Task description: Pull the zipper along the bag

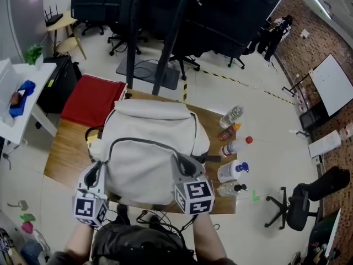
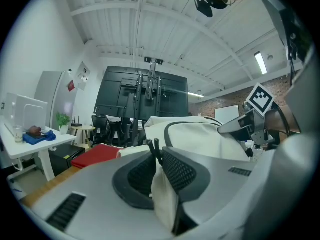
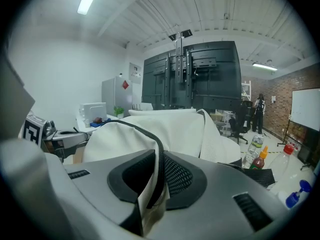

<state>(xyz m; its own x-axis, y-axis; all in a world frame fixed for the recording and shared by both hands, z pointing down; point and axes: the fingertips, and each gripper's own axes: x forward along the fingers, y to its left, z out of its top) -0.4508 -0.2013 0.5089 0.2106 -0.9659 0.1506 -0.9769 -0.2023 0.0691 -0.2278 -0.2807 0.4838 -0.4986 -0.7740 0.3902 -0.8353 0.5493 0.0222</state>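
A white fabric bag (image 1: 149, 164) lies on the wooden table (image 1: 65, 153), with a grey zipper (image 1: 144, 141) arching across its top. At the arc's left end, my left gripper (image 1: 101, 169) is shut on a fold of the bag (image 2: 200, 134). A small black zipper pull (image 2: 154, 148) pokes up between its pads, where the left gripper (image 2: 156, 158) pinches. My right gripper (image 1: 185, 165) grips the arc's right end. In the right gripper view the right gripper (image 3: 159, 173) is shut on white fabric, with the dark zipper track (image 3: 150, 136) running into it.
Several bottles (image 1: 231, 116) and a spray bottle (image 1: 233, 170) stand along the table's right edge. A red pad (image 1: 91, 99) lies at the far left corner. A black office chair (image 1: 298, 203) is on the floor to the right and a white side table (image 1: 22, 112) to the left.
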